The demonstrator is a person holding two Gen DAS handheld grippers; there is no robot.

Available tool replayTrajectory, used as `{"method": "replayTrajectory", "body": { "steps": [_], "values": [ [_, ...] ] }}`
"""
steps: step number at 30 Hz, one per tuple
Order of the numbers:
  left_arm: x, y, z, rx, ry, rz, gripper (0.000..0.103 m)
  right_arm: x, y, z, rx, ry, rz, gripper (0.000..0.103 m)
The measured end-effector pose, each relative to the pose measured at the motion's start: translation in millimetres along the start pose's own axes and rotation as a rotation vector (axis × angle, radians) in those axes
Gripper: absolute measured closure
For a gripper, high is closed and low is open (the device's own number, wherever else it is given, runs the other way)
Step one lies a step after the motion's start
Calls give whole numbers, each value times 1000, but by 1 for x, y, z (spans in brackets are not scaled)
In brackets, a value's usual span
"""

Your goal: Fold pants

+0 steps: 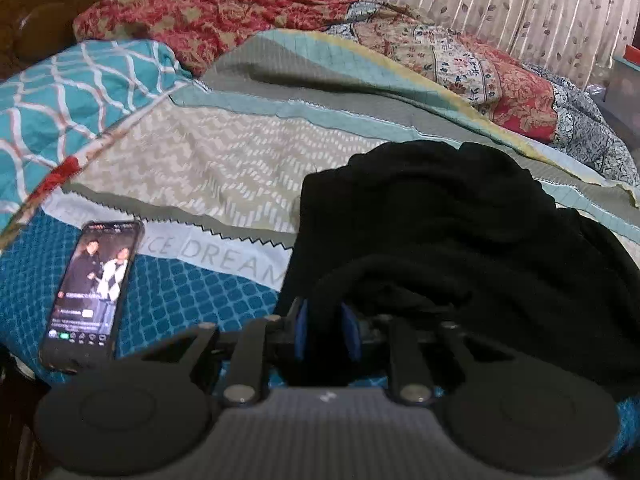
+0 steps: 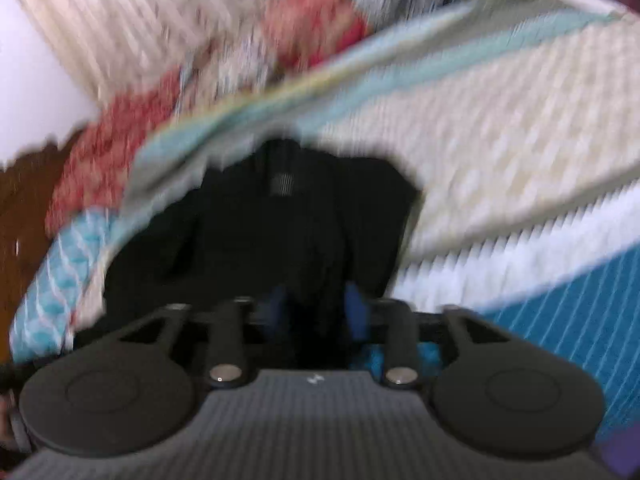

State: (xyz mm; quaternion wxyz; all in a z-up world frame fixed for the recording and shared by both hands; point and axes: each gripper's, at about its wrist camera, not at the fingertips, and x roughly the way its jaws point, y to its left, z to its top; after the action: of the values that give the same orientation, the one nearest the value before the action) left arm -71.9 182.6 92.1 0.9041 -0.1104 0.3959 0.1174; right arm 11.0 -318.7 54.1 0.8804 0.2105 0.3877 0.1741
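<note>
pants (image 1: 460,232) on bedspread (image 1: 224,168) | phone (image 1: 94,292) left of pants

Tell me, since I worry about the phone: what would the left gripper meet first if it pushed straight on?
Not the phone, which lies off to its left. The left gripper already pinches a fold of the black pants; straight on lies more of the bunched pants, then the bedspread.

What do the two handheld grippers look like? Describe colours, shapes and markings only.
Both match. The left gripper and right gripper have blue finger pads, black linkage arms with silver pivot pins, two round black discs, and a grey ribbed body bearing a small white mark. No cables or sleeves show.
</note>
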Motion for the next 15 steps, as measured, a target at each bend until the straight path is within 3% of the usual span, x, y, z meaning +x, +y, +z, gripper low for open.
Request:
{"method": "replayTrajectory", "body": {
  "steps": [2,5,7,12,15],
  "values": [
    [-3,3,3,1,-10,9,75,2,-6,12,-2,-81,-23,51],
    [-11,7,-7,-18,-28,18,65,33,-14,40,-31,-104,-137,49],
    [-23,11,-9,-36,-58,24,62,55,-4,58,-98,-100,-155,49],
    [-48,19,-10,-146,-102,-7,60,144,40,95,-300,22,-131,43],
    [-47,12,-8,-154,-108,-48,60,196,41,101,-358,129,-183,45]
  ]
}}
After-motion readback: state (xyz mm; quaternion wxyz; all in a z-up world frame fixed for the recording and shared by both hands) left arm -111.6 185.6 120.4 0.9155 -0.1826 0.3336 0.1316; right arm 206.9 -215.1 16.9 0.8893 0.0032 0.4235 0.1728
